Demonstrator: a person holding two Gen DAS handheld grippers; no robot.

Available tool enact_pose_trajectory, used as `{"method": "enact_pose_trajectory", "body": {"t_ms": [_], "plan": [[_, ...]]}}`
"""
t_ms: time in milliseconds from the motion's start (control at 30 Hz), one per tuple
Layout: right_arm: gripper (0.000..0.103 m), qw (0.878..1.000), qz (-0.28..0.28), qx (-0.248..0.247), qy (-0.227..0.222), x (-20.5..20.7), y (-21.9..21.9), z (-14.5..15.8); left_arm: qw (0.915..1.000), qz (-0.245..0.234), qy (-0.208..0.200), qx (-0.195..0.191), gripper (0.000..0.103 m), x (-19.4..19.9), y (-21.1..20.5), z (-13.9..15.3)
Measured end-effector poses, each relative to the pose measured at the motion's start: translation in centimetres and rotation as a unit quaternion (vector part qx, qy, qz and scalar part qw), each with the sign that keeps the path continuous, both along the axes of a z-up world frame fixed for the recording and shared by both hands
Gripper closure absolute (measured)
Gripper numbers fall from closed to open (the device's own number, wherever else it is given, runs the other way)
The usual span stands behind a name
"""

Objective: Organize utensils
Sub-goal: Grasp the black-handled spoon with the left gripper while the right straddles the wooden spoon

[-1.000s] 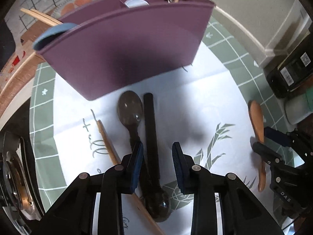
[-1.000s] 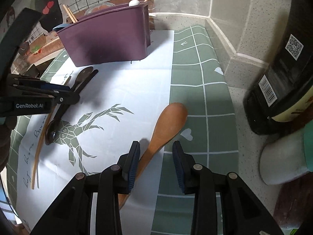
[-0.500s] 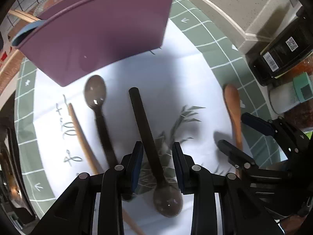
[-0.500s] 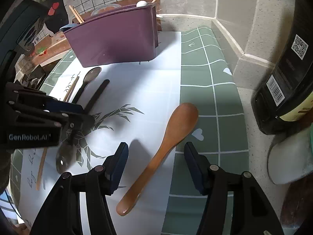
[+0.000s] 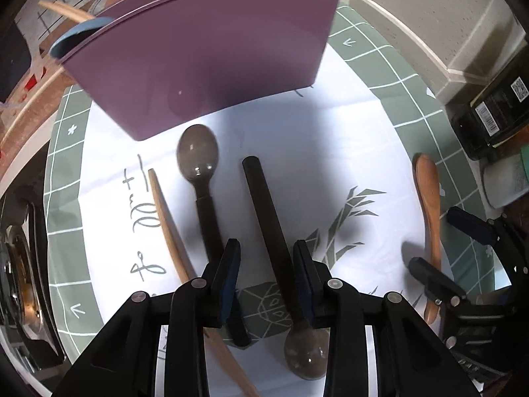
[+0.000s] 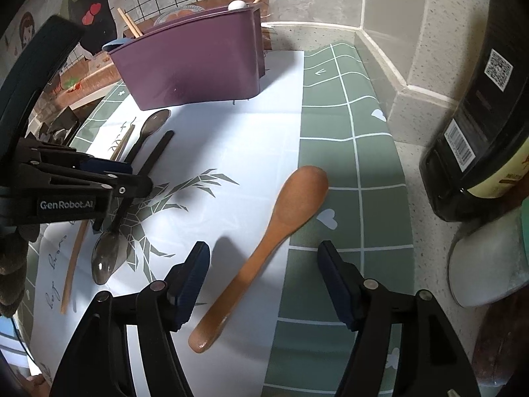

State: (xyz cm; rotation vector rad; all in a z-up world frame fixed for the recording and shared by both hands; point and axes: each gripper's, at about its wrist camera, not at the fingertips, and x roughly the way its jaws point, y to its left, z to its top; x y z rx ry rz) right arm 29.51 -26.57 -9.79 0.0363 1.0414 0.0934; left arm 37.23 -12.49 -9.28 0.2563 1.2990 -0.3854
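Note:
A purple utensil holder [image 5: 205, 53] stands at the back of the mat and also shows in the right wrist view [image 6: 191, 66]. Two dark spoons lie in front of it: one [image 5: 201, 178] bowl toward the holder, the other [image 5: 271, 241] handle toward the holder. My left gripper [image 5: 267, 271] is open, its jaws on either side of the second spoon's handle. A chopstick [image 5: 168, 225] lies to the left. A wooden spoon [image 6: 264, 248] lies on the mat between the jaws of my open right gripper [image 6: 264, 284], not gripped.
The holder holds chopsticks [image 6: 129, 26] and a white-tipped utensil [image 6: 237, 5]. A dark bottle [image 6: 479, 125] and a white jar [image 6: 489, 264] stand at the right by the tiled wall. A green grid mat [image 6: 347, 132] lies under the white printed sheet [image 6: 231, 139].
My right gripper has opened wide and released the wooden spoon, which now lies on the mat. My left gripper has shifted right from the first dark spoon to straddle the second one's handle.

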Motion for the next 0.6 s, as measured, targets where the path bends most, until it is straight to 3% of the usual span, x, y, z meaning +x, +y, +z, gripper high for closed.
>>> {"method": "enact_pose_trajectory", "body": {"t_ms": [200,333,433,467,500,600], "plan": [[0.038,1.0,-0.01,-0.008,-0.002,-0.2,-0.9,0.2,0.997,-0.04,0.035,-0.057,0.068,-0.6,0.6,0.1],[0.039,1.0,-0.011,-0.011,-0.006,-0.4,-1.1,0.5,0.9977,-0.008,0.036,-0.057,0.069,0.8,0.8,0.0],[0.04,1.0,-0.015,-0.003,-0.011,-0.6,-1.7,1.0,0.9988,0.002,0.032,-0.037,0.069,1.1,0.3,0.1],[0.039,1.0,-0.019,0.002,-0.015,-0.7,-2.0,1.2,0.9992,-0.002,0.026,-0.03,0.072,0.9,0.0,0.1],[0.039,1.0,-0.02,0.007,-0.017,-0.7,-2.3,1.5,0.9994,-0.011,0.018,-0.029,0.081,0.5,-0.3,0.2],[0.039,0.999,-0.027,0.018,-0.021,-1.0,-3.1,2.1,0.9992,-0.02,-0.001,-0.036,0.089,-0.8,-0.5,0.5]]}}
